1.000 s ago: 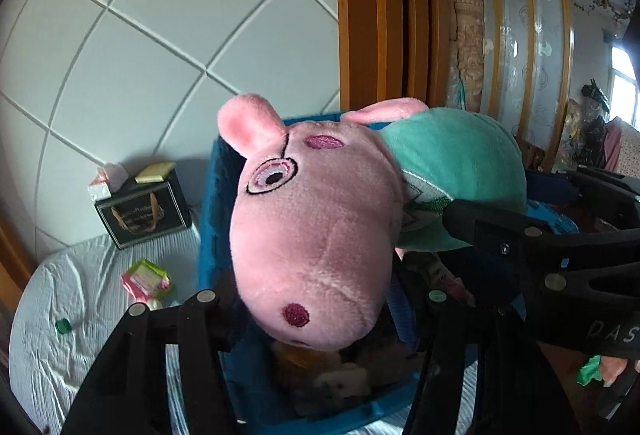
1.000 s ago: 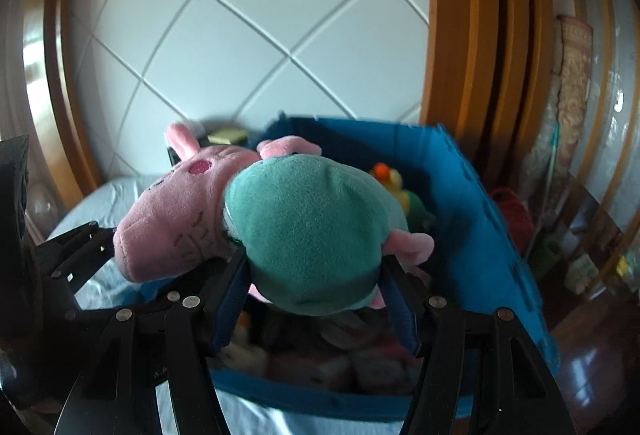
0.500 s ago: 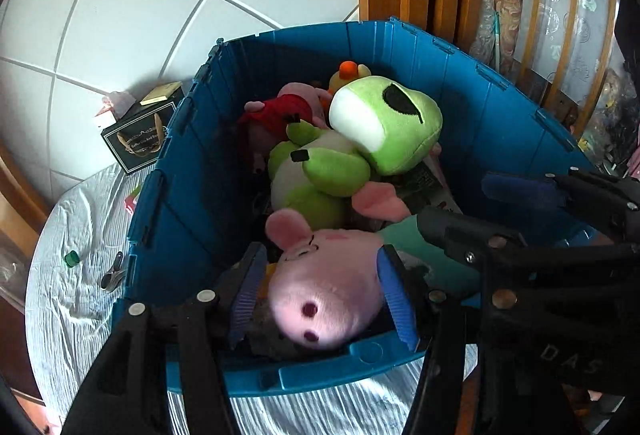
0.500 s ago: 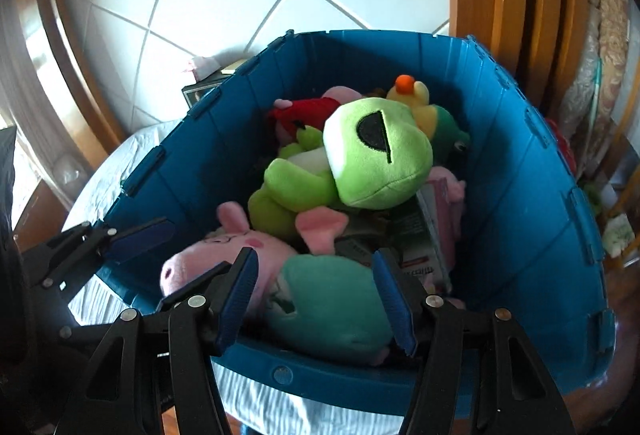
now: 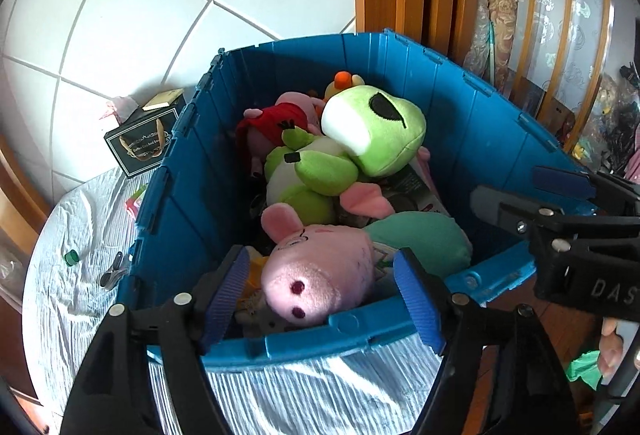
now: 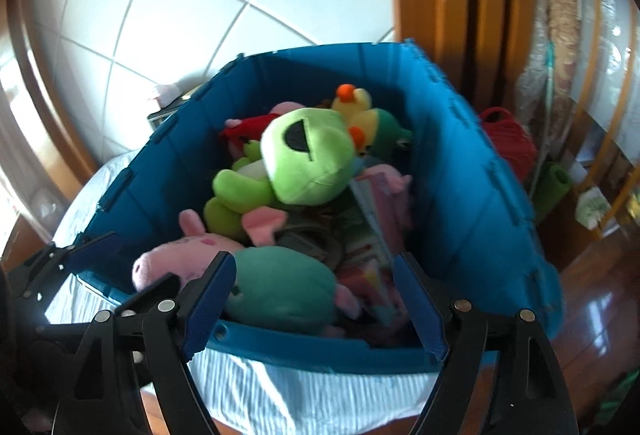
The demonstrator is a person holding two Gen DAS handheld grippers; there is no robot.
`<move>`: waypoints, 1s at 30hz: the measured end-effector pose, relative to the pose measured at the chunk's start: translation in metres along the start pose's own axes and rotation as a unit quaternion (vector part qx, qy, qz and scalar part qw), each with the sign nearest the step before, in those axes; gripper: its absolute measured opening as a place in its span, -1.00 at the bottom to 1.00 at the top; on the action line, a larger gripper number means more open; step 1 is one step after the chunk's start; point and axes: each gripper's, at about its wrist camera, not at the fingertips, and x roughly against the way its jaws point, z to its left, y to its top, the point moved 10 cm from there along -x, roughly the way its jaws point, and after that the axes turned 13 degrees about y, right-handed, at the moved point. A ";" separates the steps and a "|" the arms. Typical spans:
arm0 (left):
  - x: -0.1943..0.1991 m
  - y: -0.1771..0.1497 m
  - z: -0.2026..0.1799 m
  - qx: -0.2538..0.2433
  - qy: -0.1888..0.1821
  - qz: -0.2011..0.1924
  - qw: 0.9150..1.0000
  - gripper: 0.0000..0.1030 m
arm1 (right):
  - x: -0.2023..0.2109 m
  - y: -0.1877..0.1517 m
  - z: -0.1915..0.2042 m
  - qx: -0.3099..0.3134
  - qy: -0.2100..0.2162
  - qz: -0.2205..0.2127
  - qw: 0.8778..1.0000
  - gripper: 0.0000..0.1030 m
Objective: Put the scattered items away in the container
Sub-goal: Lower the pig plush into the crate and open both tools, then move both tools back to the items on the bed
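Pig plush (image 5: 320, 275) lies in the blue bin (image 5: 492, 139), both grippers (image 5: 324, 299) (image 6: 312, 299) just opening clear of it; small bits (image 5: 72, 257) at nine o'clock remain out.

The pink pig plush (image 5: 320, 275) hides whatever lies beneath it in the blue container (image 5: 472, 123), and its teal body is half covered by the right gripper's near finger in the right wrist view. The red plush (image 5: 276, 123) sits mostly behind the green frog (image 5: 372, 135). Lettering on the black box (image 5: 140, 149) is too small to read. A fingertip (image 5: 610, 347) is cut off at the left wrist view's right edge. The right wrist view is slightly blurred.
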 end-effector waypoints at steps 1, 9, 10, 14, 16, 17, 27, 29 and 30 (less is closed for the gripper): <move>0.004 -0.001 0.001 0.003 0.000 -0.002 1.000 0.44 | 0.005 -0.002 -0.002 -0.005 -0.003 -0.004 1.000 0.66; 0.042 -0.021 0.017 0.031 0.001 -0.031 0.999 0.57 | 0.038 -0.018 0.005 0.005 -0.012 -0.031 0.999 0.99; 0.046 -0.024 0.020 0.035 0.002 -0.034 0.999 0.57 | 0.040 -0.021 0.009 0.008 -0.011 -0.033 0.999 0.99; 0.064 -0.037 0.040 0.048 0.012 -0.050 0.998 0.57 | 0.046 -0.031 0.030 0.017 -0.006 -0.040 0.999 0.99; 0.070 -0.043 0.052 0.054 0.014 -0.055 0.997 0.57 | 0.046 -0.036 0.047 0.022 0.006 -0.040 0.999 0.99; 0.073 -0.047 0.058 0.058 0.013 -0.057 0.997 0.57 | 0.045 -0.039 0.058 0.025 0.012 -0.040 0.999 0.99; 0.089 -0.103 0.166 0.072 0.028 -0.072 0.994 0.57 | 0.034 -0.050 0.176 0.036 0.023 -0.084 0.996 0.99; 0.087 -0.118 0.197 0.077 0.030 -0.066 0.994 0.57 | 0.025 -0.054 0.204 0.031 0.027 -0.087 0.995 0.99; 0.085 -0.127 0.214 0.080 0.034 -0.061 0.994 0.57 | 0.020 -0.056 0.219 0.031 0.028 -0.087 0.995 0.99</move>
